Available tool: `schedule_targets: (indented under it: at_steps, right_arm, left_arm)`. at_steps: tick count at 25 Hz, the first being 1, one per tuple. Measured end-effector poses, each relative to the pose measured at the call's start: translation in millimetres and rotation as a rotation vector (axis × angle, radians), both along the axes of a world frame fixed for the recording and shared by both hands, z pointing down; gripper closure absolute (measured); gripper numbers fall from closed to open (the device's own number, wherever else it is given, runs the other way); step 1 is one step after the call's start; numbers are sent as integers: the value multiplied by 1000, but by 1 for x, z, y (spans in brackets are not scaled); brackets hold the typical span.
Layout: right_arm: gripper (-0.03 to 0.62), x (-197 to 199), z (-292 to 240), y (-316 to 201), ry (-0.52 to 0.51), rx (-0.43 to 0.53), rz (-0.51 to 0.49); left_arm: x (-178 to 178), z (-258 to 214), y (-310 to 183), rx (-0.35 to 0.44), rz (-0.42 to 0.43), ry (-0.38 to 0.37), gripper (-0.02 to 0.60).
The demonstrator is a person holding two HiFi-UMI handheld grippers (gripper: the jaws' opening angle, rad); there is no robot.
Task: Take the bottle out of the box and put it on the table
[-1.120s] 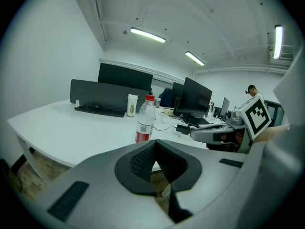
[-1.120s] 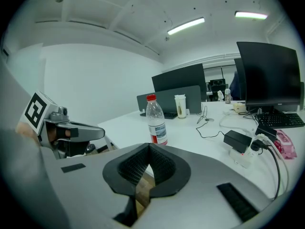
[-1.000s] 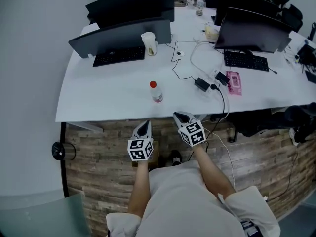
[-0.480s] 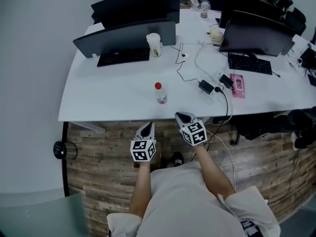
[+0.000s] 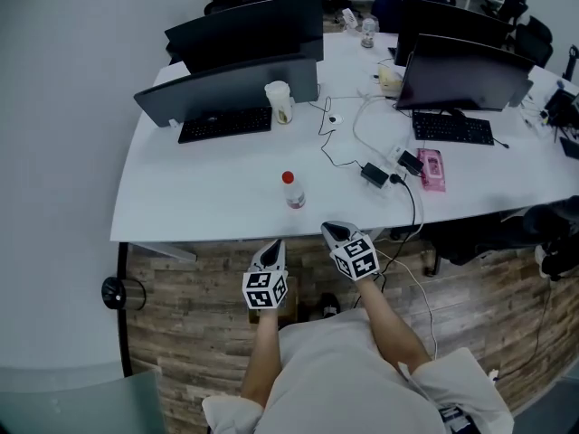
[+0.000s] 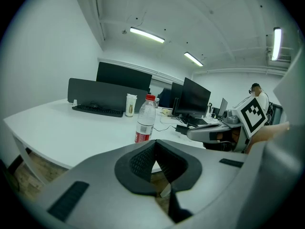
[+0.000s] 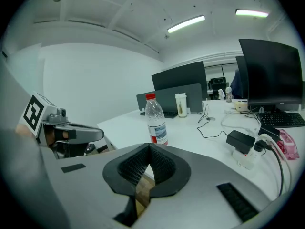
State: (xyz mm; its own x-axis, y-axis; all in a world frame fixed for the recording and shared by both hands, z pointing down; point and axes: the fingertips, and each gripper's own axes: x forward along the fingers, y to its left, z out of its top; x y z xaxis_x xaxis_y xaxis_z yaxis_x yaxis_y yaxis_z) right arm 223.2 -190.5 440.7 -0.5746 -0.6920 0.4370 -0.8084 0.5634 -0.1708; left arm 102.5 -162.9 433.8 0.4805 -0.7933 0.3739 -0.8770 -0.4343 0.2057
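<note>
A clear plastic bottle [image 5: 291,191] with a red cap and red label stands upright on the white table [image 5: 199,197], near its front edge. It also shows in the left gripper view, bottle [image 6: 144,120], and in the right gripper view, bottle [image 7: 155,120]. My left gripper [image 5: 271,248] and right gripper [image 5: 334,231] hang side by side just in front of the table edge, short of the bottle. Both point toward it. The left gripper [image 6: 155,144] and right gripper [image 7: 148,148] have their jaws closed together with nothing between them.
Behind the bottle are a keyboard [image 5: 224,124], a paper cup [image 5: 278,102] and dark monitors [image 5: 231,84]. To the right lie cables with a black power adapter [image 5: 374,174], a pink packet [image 5: 430,169] and a second keyboard [image 5: 452,128]. A dark chair [image 5: 534,229] stands at the right.
Only the head camera has tilted a little, so everything sits lower in the picture. The grippers and the bottle keep their places.
</note>
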Motion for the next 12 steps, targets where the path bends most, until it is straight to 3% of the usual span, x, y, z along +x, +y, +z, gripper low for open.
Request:
schedule_targets:
  at_steps: [12]
  right_arm:
    - [556, 10, 1, -3, 5, -1, 9]
  left_arm:
    - [12, -4, -12, -6, 14, 55, 568]
